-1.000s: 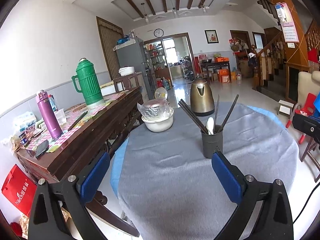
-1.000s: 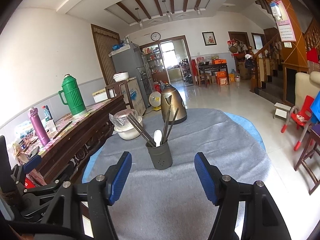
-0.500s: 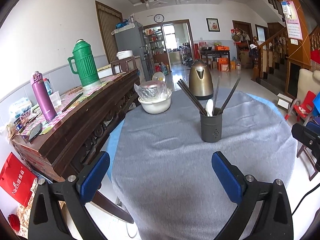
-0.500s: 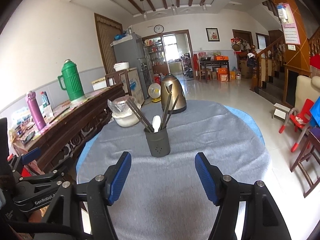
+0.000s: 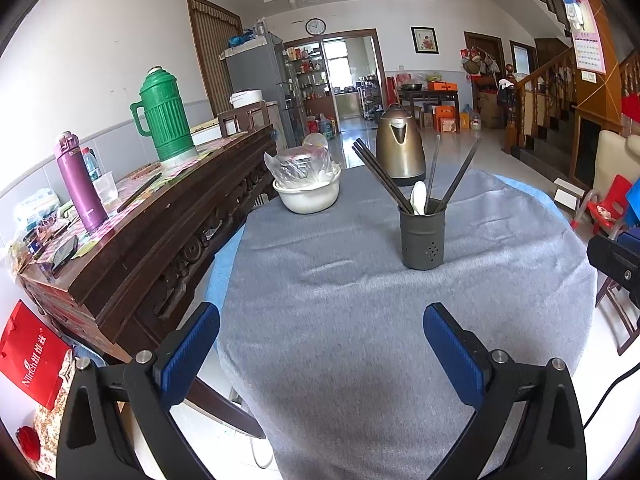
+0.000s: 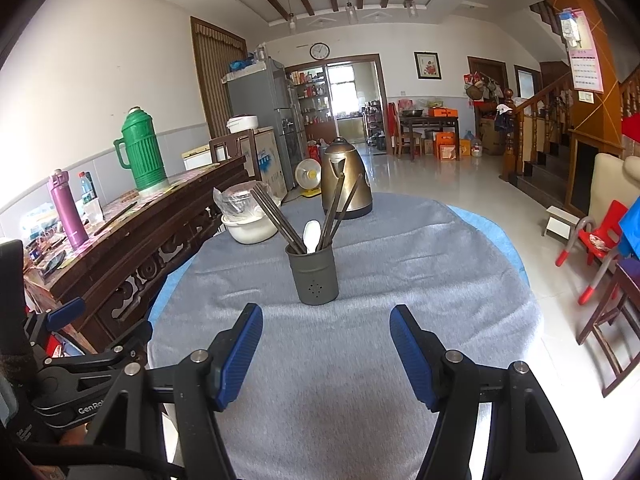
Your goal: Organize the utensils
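A dark grey utensil holder (image 5: 423,238) (image 6: 313,275) stands upright on the grey-clothed round table (image 5: 360,320) (image 6: 400,280). Several dark chopsticks (image 5: 380,178) (image 6: 276,216) and a white spoon (image 5: 419,197) (image 6: 311,234) lean inside it. My left gripper (image 5: 322,334) is open over the table's near part, well short of the holder, which lies ahead to its right. My right gripper (image 6: 326,338) is open too, with the holder straight ahead just beyond its blue pads (image 6: 408,350). Neither gripper holds anything.
A white bowl with a plastic-wrapped dish (image 5: 307,188) (image 6: 248,220) and a bronze kettle (image 5: 400,146) (image 6: 346,178) stand at the table's far side. A wooden sideboard (image 5: 132,232) with a green thermos (image 5: 164,120) and a purple bottle (image 5: 82,186) runs along the left. Red chairs (image 6: 600,240) stand at the right.
Both views have tipped downward, so the table fills more of each frame and the holder sits higher in the picture. Both grippers stay open and empty.
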`<move>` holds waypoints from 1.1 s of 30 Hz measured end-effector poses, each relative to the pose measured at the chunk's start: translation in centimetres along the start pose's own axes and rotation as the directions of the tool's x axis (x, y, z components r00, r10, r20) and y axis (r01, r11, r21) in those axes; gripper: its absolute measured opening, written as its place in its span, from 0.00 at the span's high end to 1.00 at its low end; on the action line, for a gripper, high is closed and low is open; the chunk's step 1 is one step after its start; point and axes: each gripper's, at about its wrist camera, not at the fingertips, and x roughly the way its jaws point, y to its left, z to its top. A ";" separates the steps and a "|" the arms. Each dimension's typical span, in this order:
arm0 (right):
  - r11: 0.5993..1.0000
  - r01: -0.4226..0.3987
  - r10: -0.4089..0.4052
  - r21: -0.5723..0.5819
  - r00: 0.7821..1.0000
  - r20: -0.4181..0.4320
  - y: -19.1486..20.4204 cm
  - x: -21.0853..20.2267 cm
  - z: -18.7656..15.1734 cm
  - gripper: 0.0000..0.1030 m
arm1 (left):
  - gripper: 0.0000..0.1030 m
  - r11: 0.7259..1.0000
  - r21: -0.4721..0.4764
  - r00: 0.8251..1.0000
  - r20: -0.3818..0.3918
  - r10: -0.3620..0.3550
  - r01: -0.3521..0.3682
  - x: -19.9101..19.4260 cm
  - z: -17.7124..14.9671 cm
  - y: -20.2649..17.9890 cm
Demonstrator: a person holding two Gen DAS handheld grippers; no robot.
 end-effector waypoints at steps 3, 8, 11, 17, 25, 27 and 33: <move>1.000 0.006 -0.006 -0.014 1.000 -0.003 0.1 0.1 -0.3 0.33 | 0.02 1.000 -0.002 1.000 -0.009 -0.014 0.014 0.3 -0.1 0.1; 1.000 0.012 -0.012 -0.027 1.000 -0.017 0.2 0.5 -0.7 0.33 | 0.02 1.000 -0.007 1.000 -0.014 -0.014 0.014 0.5 -0.2 0.2; 0.999 0.015 -0.015 -0.031 1.000 -0.022 0.2 0.5 -0.9 0.33 | 0.02 1.000 -0.010 1.000 -0.013 -0.013 0.013 0.5 -0.3 0.3; 0.999 0.017 -0.018 -0.047 0.999 -0.028 0.4 0.7 -1.2 0.33 | 0.02 1.000 -0.014 1.000 -0.006 -0.014 0.014 0.4 -0.4 0.6; 0.998 0.014 -0.017 -0.069 0.999 -0.047 1.0 1.0 -1.8 0.33 | 0.02 0.999 -0.031 1.000 -0.001 -0.012 0.012 0.3 -0.5 1.3; 0.997 0.013 -0.017 -0.072 0.999 -0.047 1.2 1.0 -1.8 0.33 | 0.02 0.999 -0.036 1.000 -0.001 -0.010 0.010 0.3 -0.5 1.5; 0.996 0.012 -0.016 -0.087 0.999 -0.046 1.7 0.9 -2.0 0.33 | 0.02 0.999 -0.050 1.000 0.001 -0.010 0.010 0.2 -0.5 2.0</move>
